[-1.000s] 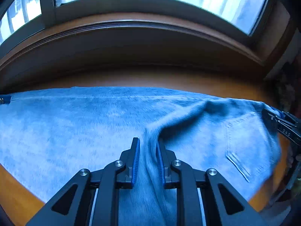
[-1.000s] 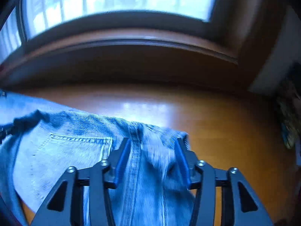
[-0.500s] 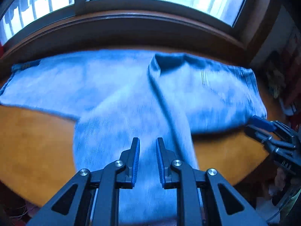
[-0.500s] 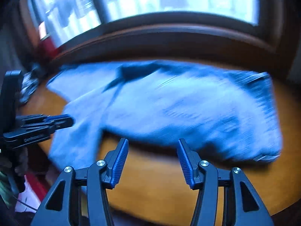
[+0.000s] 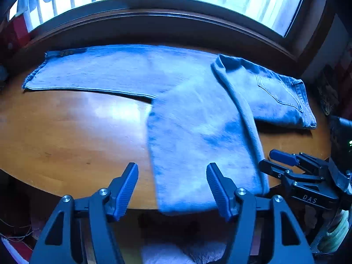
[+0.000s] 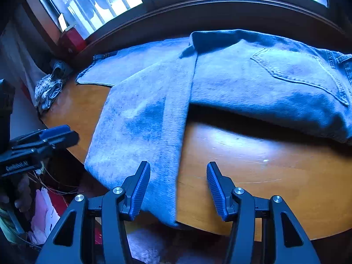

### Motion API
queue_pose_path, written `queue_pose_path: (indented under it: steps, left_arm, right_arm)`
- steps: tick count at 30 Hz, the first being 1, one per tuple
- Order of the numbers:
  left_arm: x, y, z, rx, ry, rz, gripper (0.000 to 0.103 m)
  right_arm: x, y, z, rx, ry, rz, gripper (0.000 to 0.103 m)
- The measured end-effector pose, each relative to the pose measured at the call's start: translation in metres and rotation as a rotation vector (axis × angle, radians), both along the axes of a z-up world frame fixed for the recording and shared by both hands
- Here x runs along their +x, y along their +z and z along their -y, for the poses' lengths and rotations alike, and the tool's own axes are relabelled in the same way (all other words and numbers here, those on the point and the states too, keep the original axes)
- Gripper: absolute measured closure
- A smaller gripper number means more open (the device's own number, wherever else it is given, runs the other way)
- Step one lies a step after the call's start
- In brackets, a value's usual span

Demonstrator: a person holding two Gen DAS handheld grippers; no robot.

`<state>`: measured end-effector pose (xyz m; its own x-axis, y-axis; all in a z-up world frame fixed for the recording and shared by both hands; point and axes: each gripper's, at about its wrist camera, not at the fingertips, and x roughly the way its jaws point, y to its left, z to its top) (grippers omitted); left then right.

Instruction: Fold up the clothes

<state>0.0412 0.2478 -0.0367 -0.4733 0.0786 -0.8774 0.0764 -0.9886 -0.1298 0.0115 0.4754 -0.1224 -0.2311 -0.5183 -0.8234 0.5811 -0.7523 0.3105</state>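
Note:
Blue jeans (image 5: 193, 118) lie on a round wooden table (image 5: 72, 132). One leg (image 5: 99, 72) stretches left along the far side. The other leg runs toward me and hangs over the near edge. The waist with a back pocket (image 6: 297, 70) lies at the right. My left gripper (image 5: 171, 170) is open above the near edge, its jaws straddling the hanging leg without touching it. My right gripper (image 6: 178, 169) is open too, beside that leg's (image 6: 140, 129) right border. Each gripper shows in the other's view: the right one (image 5: 272, 162) and the left one (image 6: 70, 135).
A dark window sill (image 5: 176, 28) runs close behind the table. A red box (image 6: 72, 41) stands on the sill and a grey shoe (image 6: 50, 85) lies off the table's left side. A hand (image 6: 19, 198) holds the left gripper. Cables and cloth lie on the floor (image 6: 48, 211).
Both grippers have pulled back from the jeans to the near edge. The left gripper let go of the fold and opened wide. One leg now lies toward me over the edge.

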Motion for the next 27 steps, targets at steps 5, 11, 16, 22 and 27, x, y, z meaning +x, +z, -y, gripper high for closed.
queue_pose_path:
  steps: [5,11,16,22,27]
  left_arm:
    - [-0.011,-0.001,0.04,-0.009,-0.047,-0.004,0.041]
    - [-0.035,-0.004,0.089,-0.026,-0.196,-0.003,0.041]
    - [-0.058,-0.006,0.129,-0.082,-0.295,-0.029,0.041]
    - [-0.09,-0.01,0.17,-0.038,-0.294,-0.034,0.041]
    - [-0.112,-0.011,0.199,-0.026,-0.261,-0.05,0.041]
  right_arm:
    - [0.009,-0.004,0.029,0.02,-0.043,-0.024,0.05]
    - [0.021,-0.004,0.07,0.125,-0.189,-0.079,0.064]
    - [0.02,0.004,0.084,0.153,-0.352,-0.091,0.094]
    - [0.019,0.059,0.103,0.021,-0.397,-0.123,0.095]
    - [-0.004,0.108,0.144,-0.075,-0.339,-0.192,0.095]
